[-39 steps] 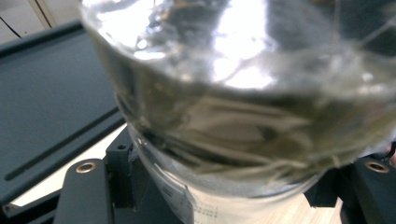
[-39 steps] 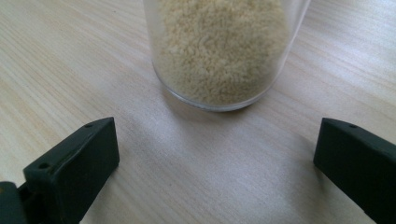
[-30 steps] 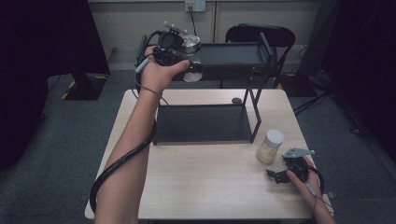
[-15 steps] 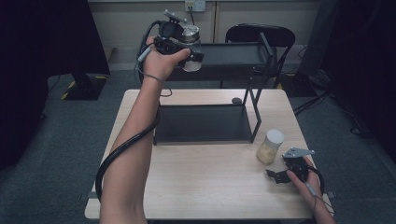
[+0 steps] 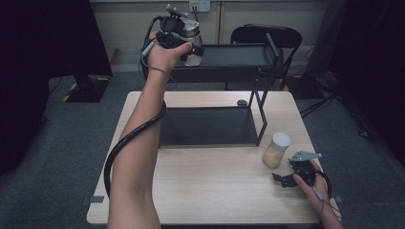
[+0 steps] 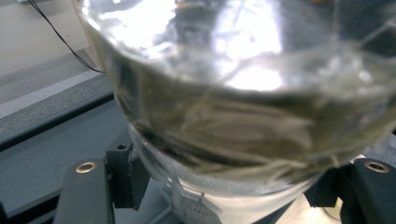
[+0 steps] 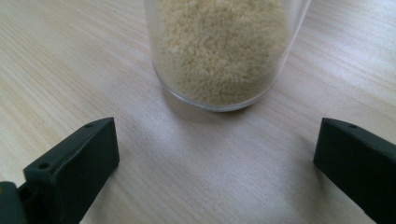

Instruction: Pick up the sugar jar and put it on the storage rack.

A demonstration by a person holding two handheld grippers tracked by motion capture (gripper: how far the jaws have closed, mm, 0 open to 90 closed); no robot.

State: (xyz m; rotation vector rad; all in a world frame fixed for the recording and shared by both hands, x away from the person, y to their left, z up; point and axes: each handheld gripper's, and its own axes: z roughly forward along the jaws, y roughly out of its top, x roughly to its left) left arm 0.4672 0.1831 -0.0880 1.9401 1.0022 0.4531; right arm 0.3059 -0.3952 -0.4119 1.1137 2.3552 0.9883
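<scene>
My left gripper (image 5: pixel 189 46) is raised at arm's length over the left end of the black rack's top shelf (image 5: pixel 239 55). It is shut on a clear glass jar (image 5: pixel 192 34). Close up in the left gripper view, the jar (image 6: pixel 243 107) sits between the two jaws and holds pale strands. Near the table's front right, my right gripper (image 5: pixel 288 174) stands open. A white-lidded jar of yellowish grains (image 5: pixel 276 150) stands upright just beyond it. In the right gripper view the grain jar (image 7: pixel 224 51) is ahead of the spread jaws, apart from them.
The rack's lower shelf (image 5: pixel 205 126) rests on the wooden table (image 5: pixel 215 195), with slanted legs (image 5: pixel 261 119) at its right end. A small dark object (image 5: pixel 242 102) lies behind the rack. A black chair (image 5: pixel 265 36) stands beyond the table.
My left hand has lifted the glass jar higher and farther back above the top shelf. The right gripper and the grain jar have stayed put.
</scene>
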